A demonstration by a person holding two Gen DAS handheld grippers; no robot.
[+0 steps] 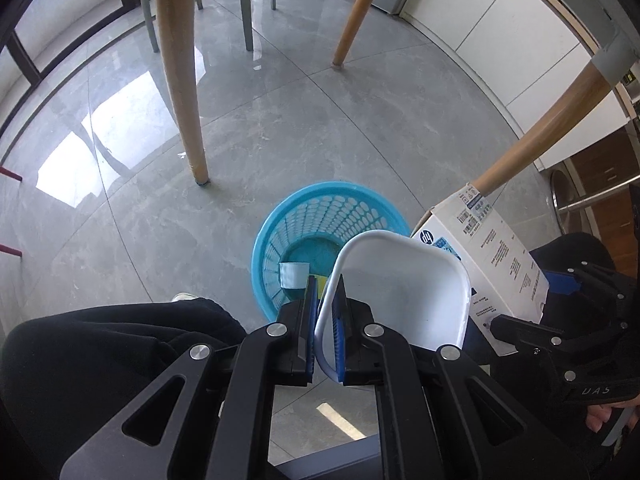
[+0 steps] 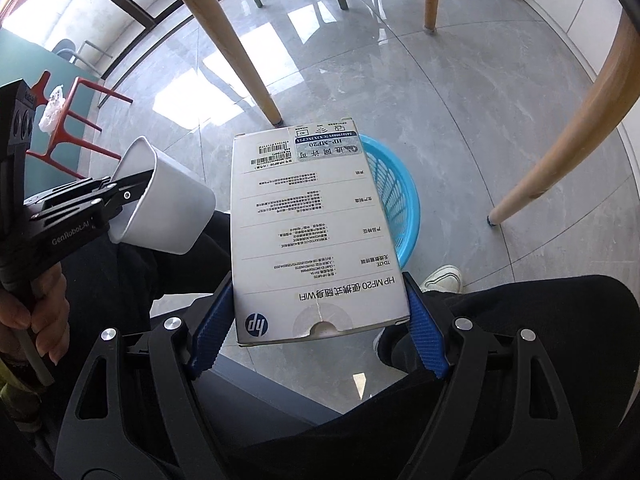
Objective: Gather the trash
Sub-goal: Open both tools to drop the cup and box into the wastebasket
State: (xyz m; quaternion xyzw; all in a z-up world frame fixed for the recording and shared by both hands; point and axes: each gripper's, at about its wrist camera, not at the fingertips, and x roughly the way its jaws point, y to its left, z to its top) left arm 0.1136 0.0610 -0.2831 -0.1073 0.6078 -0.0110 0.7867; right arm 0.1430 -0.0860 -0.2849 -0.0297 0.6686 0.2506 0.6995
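You are over the grey tiled floor (image 1: 360, 120), among pale wooden table legs (image 1: 180, 80), and the blue waste basket (image 1: 280, 232) stands just below you, at about six o'clock from the nearest leg in the left wrist view. Two small scraps already lie at its bottom.

The white HP box (image 2: 316, 232) is the bigger load: your right gripper (image 2: 316, 328) has its jaws spread wide and pressed against the box's two long edges, with the far end of the box reaching over the basket's rim at twelve o'clock.

The white plastic cup (image 1: 400, 288) is pinched by its rim in your left gripper (image 1: 326, 320), jaws nearly together, its mouth partly over the basket opening.

This looks like the drop step. Next, bring each piece squarely over the opening before releasing; the box is broad and may catch the rim unless tipped end-first.
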